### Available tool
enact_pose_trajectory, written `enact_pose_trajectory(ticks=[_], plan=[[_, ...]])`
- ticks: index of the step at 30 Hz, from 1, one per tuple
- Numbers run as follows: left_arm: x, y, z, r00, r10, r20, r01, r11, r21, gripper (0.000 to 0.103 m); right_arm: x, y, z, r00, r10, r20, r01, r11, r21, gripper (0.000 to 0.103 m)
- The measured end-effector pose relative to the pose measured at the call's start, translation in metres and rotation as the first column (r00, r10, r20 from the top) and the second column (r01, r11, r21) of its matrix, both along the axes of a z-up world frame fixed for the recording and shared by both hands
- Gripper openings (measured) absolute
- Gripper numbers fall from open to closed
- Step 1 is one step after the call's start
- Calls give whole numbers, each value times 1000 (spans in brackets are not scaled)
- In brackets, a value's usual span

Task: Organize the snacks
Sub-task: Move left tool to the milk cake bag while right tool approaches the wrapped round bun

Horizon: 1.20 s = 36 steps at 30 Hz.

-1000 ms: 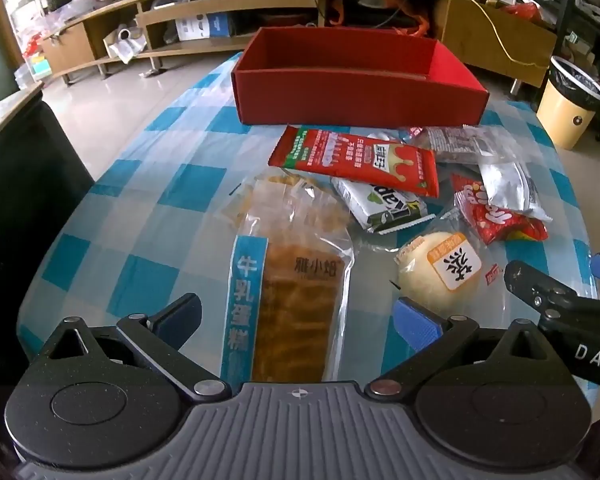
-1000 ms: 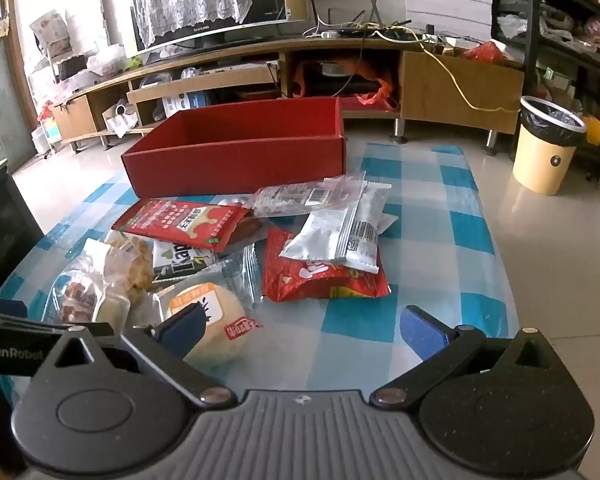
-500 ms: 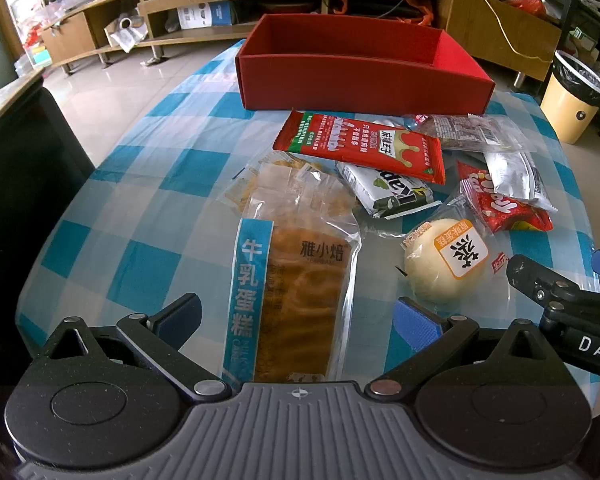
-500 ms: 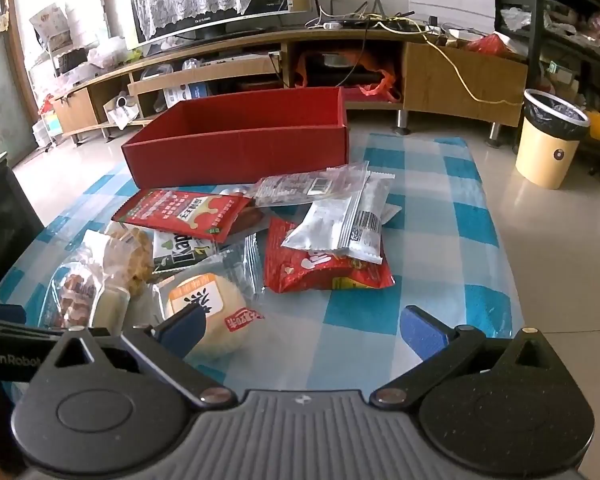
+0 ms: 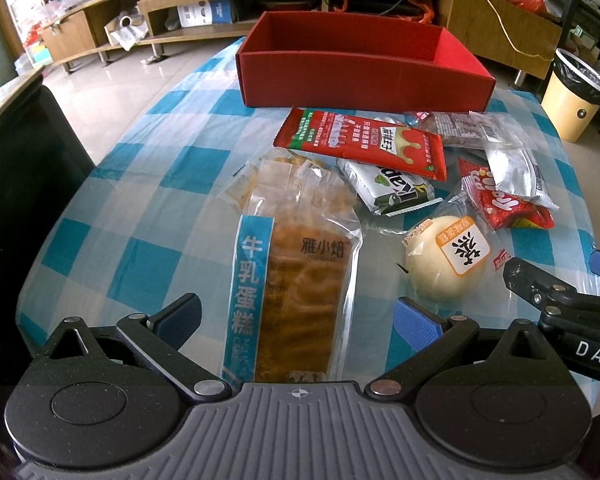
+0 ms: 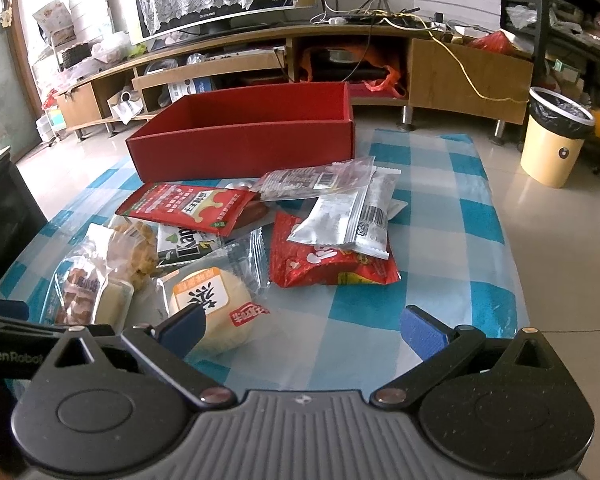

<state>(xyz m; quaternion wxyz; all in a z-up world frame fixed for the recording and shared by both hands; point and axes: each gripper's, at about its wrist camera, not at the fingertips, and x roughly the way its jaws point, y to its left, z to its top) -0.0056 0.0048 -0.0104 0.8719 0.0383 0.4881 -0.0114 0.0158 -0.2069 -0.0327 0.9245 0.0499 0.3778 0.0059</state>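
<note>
An empty red box stands at the far side of the checked table; it also shows in the right wrist view. Snacks lie in front of it: a long cake packet, a round bun, a red flat packet, a green-white packet, a silver packet on a red bag. My left gripper is open, its fingers on either side of the cake packet's near end. My right gripper is open, its left finger over the bun.
The table has a blue-and-white cloth. A black chair stands at its left edge. A yellow bin stands on the floor at the right. A wooden TV cabinet runs behind the table.
Both grippers have moved forward and slightly down toward the snacks. The cake packet now lies between my left fingers, and my right gripper's left finger overlaps the bun. Both stay open.
</note>
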Motion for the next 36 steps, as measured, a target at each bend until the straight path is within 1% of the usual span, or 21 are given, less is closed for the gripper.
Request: enact_pose_trajectory(ticks=[12,15,22,26,30,34,36], plan=[[0,0,-2,1000,-2,-7,2,1000,6,103,1,0,-1,1000,3,-13,-3,1000,-1,103],[-1,3,-6,1000,7,-20,-7,1000,10,103,2,0,-2,1000,5,-22,-5,1000,2,103],[2,18,-13,996,62,-62,-62,998,3,103,5,4,-3,999,24,-37,-24,1000,7,103],[6,19,-17,995,68,-80,-68,998,-1,103,8,6,-4,998,33,-50,-33,999,13,103],[9,17,-22,993,70,-94,-70,998,12,103,11,4,-4,998,33,-57,-31,999,37,103],[17,13,-30,991,72,-110,-70,997,21,103,15,0,-3,998,23,-67,-17,996,85,103],[20,10,-33,992,66,-108,-62,997,39,102,17,-2,-3,997,18,-73,-10,995,104,103]])
